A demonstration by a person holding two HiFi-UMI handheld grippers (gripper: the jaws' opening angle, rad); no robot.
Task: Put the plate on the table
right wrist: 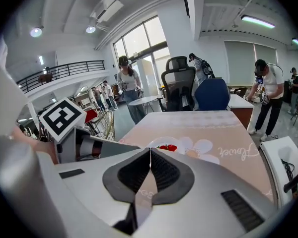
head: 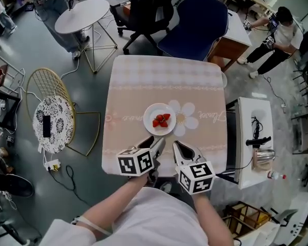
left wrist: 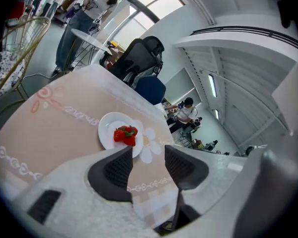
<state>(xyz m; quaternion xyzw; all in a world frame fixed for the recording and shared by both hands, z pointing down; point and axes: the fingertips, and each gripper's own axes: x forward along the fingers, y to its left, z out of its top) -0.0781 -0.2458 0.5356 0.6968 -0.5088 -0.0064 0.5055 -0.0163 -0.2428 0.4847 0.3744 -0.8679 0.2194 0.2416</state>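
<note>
A white plate (head: 159, 119) with red strawberries (head: 161, 120) rests on the pink tablecloth of the table (head: 138, 81), beside a printed daisy. The plate (left wrist: 115, 129) shows just beyond my left jaws, and its rim (right wrist: 164, 144) peeks above my right jaws. My left gripper (head: 158, 143) hovers at the table's near edge, open and holding nothing. My right gripper (head: 177, 146) hangs beside it, shut with its pads touching and nothing between them. Neither one touches the plate.
A blue chair (head: 197, 24) and a black office chair (head: 143, 9) stand at the far side. A gold wire chair (head: 51, 111) is to the left, a white side unit (head: 256, 137) to the right. People stand in the background.
</note>
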